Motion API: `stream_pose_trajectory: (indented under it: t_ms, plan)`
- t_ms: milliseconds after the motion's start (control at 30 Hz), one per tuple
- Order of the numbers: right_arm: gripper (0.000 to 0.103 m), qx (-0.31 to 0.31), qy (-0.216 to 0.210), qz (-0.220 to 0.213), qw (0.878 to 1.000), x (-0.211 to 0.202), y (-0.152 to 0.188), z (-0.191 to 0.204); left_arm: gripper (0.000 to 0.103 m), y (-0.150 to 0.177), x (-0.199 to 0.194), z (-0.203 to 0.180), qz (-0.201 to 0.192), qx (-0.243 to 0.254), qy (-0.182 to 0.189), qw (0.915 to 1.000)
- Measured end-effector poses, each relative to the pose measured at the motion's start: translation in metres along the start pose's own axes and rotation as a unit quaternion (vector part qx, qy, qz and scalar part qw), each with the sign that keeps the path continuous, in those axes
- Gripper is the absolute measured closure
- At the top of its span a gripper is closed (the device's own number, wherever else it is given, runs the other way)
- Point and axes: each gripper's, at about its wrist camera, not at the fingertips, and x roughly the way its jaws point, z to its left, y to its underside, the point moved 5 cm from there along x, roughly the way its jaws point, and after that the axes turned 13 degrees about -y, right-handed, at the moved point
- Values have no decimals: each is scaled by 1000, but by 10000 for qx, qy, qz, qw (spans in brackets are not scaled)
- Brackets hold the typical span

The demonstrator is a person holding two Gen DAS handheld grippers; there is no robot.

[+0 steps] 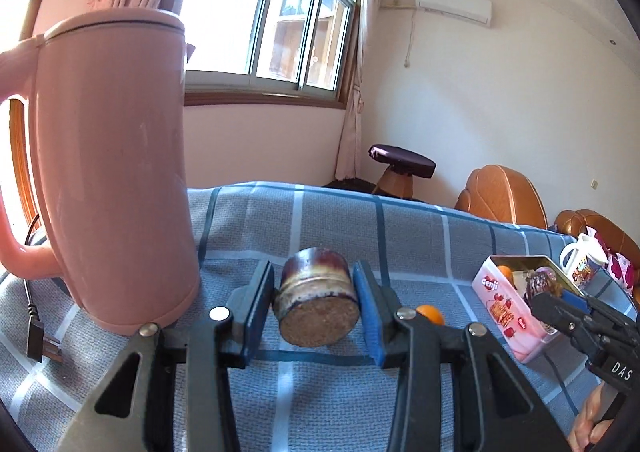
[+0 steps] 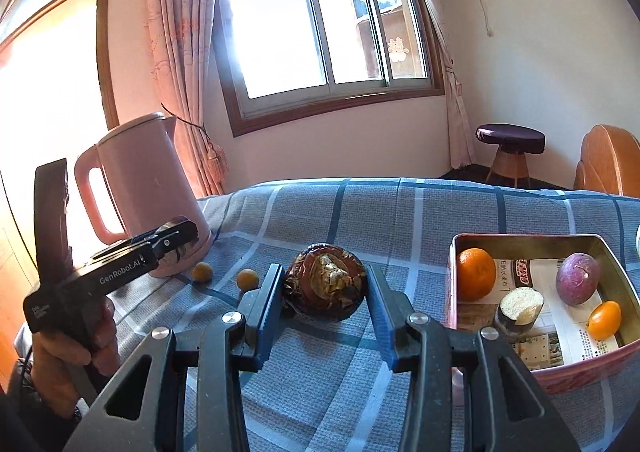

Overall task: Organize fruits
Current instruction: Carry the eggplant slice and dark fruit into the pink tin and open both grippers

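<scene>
In the left wrist view, the left gripper (image 1: 316, 306) is pinching a short cut piece of dark-skinned cane (image 1: 318, 302) at centre frame, its blue pads (image 1: 260, 312) pressing on the curved sides and the pale fibrous cut end facing the camera. In the right wrist view, the right gripper (image 2: 325, 288) is clamping a round, dark brown fruit (image 2: 325, 282) with a cracked, flaky top, also at centre frame; both pieces are being held clear of the checked blue cloth on the surface (image 2: 400, 211). The pink tin (image 2: 624, 356) is sitting at the lower right of that view, already holding a tangerine (image 2: 476, 274), another cane piece (image 2: 520, 306), a purple fruit (image 2: 578, 278) and a small orange fruit (image 2: 604, 318). Two small yellow fruits (image 2: 247, 279) are lying at left centre, near the pink kettle (image 2: 148, 191). The cane piece is looking stiff and woody, probably fairly dense, so a firm squeeze should be doing it no harm; its smooth rind may be slippery, and gripping across the middle of the barrel is looking sound. The round fruit is appearing lighter, with a brittle, peeling shell that could crumble under pressure, so taking it across its widest girth with a gentle hold is seeming the safer choice.
</scene>
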Motion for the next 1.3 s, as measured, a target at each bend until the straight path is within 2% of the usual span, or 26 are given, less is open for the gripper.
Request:
stream_pose_trajectory:
  t_ms: [167, 267, 433, 567, 967, 1300]
  plan:
    - [60, -31, -4, -76, 10000, -2, -3, 1, 60, -2, -14, -13, -183, -228, 458, 9985]
    - [60, -39, 14, -75, 10000, -1, -4, 0, 60, 0, -17, -24, -202, -274, 395, 9986]
    - [60, -40, -36, -20, 10000, -1, -2, -8, 60, 10, -17, -49, -87, -66, 173, 9998]
    - [60, -95, -36, -35, 9999, -10, -2, -21, 60, 16, -21, -69, -36, 9, 245, 9997]
    - [60, -165, 409, -103, 9990, -30, -8, -53, 60, 20, -21, -118, 4, 56, 350, 9994]
    - [60, -37, 930, -330, 9951, -67, -20, -109, 60, 16, -20, -173, -59, 151, 614, 9980]
